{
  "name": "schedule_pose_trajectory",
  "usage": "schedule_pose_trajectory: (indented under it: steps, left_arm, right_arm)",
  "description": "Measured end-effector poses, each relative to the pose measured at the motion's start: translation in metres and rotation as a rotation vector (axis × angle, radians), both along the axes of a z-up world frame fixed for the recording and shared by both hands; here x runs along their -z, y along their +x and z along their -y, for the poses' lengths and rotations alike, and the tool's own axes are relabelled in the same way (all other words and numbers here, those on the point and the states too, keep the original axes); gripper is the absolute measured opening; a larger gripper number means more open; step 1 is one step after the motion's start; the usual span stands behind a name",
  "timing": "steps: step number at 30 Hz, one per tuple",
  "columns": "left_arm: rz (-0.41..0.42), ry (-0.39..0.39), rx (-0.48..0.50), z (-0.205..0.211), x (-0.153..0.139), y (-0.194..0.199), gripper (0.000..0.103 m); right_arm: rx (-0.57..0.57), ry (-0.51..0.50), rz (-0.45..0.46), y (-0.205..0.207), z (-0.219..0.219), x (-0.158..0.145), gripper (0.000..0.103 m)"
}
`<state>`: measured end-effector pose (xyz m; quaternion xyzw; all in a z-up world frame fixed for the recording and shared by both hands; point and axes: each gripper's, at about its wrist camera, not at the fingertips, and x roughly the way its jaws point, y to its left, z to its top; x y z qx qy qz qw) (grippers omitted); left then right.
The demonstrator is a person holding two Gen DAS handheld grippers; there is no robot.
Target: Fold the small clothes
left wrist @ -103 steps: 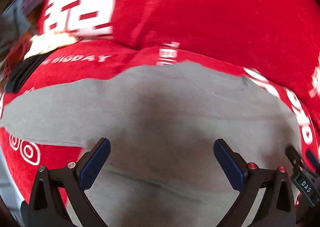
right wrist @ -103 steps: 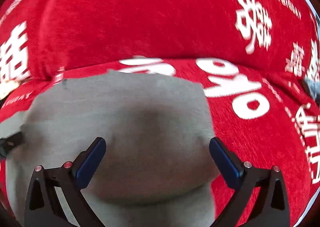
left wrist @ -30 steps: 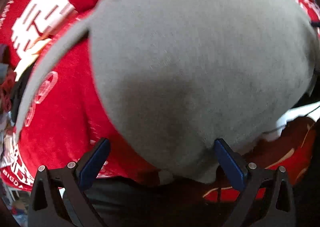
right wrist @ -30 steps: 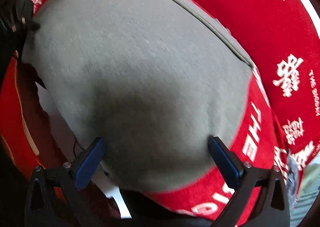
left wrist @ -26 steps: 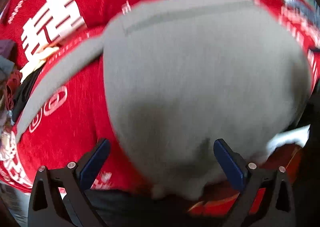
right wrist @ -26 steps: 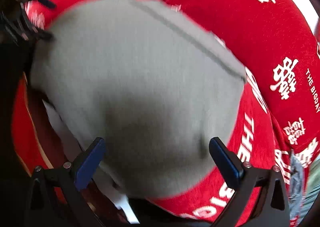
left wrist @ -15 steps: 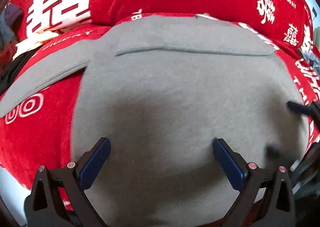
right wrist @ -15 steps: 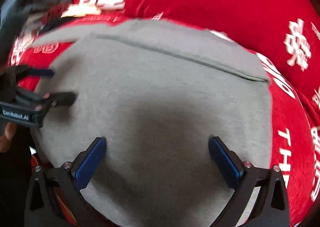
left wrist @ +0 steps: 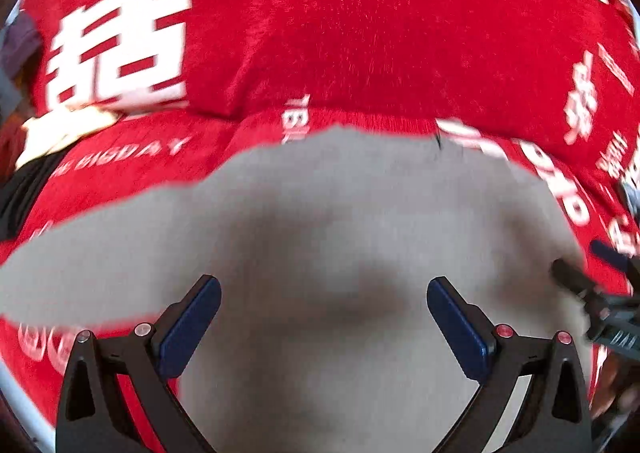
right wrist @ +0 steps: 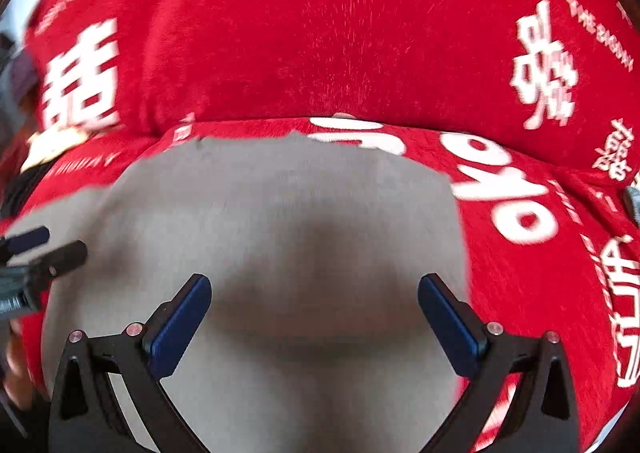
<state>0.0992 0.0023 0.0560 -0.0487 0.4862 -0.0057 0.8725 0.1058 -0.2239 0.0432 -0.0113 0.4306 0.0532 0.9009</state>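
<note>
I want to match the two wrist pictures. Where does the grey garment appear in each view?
Left wrist: the grey garment fills the lower middle, reaching the left edge.
Right wrist: it fills the lower middle and left.
Shared landmark: the large white character on the red cloth, upper left in both.

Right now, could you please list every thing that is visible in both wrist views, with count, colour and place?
grey garment: one, grey, spread flat on the cover under both tongs.
red cover: one, red with white characters and letters, under and behind the garment.
pile of other cloth: cream, black and purple pieces, far left edge; count unclear.
left tongs: one, black with blue pads, open above the garment's left part.
right tongs: one, black with blue pads, open above the garment's right part.
</note>
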Motion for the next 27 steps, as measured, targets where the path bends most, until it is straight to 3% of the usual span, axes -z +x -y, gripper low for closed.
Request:
schedule_pose_trajectory:
  steps: [4,6,7,9,12,15,18,20,23,26,27]
  left_arm:
    - [-0.18,-0.068,0.018,0.008,0.041,0.078,0.103]
    - [-0.263,-0.03,0.0,0.005,0.068,0.101,0.103]
    - [-0.227,-0.01,-0.015,0.002,0.068,0.107,0.103]
    - [-0.241,-0.025,-0.023,-0.005,0.07,0.12,0.103]
    - [-0.243,0.015,-0.044,-0.011,0.076,0.137,0.103]
    - [-0.257,-0.031,-0.071,-0.022,0.078,0.152,0.103]
    - [-0.267,-0.021,-0.134,-0.034,0.069,0.149,0.103]
    - [-0.187,-0.004,-0.187,-0.045,0.051,0.123,0.103]
    - [-0.144,-0.051,-0.163,-0.054,0.045,0.085,0.103]
    - [-0.183,0.04,-0.192,-0.066,0.065,0.066,0.103]
    - [-0.171,0.0,-0.197,-0.073,0.068,0.065,0.103]
  right_arm:
    - [0.034,0.02,-0.134,0.074,-0.014,0.024,0.103]
    - [0.039,0.009,-0.189,0.099,-0.016,0.04,0.103]
    - [0.046,-0.03,-0.192,0.11,-0.016,0.048,0.103]
    - [0.024,-0.092,-0.152,0.122,-0.02,0.054,0.103]
    - [0.023,-0.051,-0.182,0.148,-0.015,0.058,0.103]
    - [0.042,-0.054,-0.219,0.163,-0.015,0.06,0.103]
    - [0.084,-0.057,-0.214,0.153,-0.016,0.051,0.102]
    - [0.093,0.0,-0.14,0.122,-0.019,0.036,0.102]
    - [0.026,0.045,-0.128,0.082,-0.04,0.034,0.102]
    - [-0.043,-0.011,-0.124,0.051,-0.07,0.044,0.102]
    - [-0.061,-0.058,-0.131,0.041,-0.079,0.052,0.102]
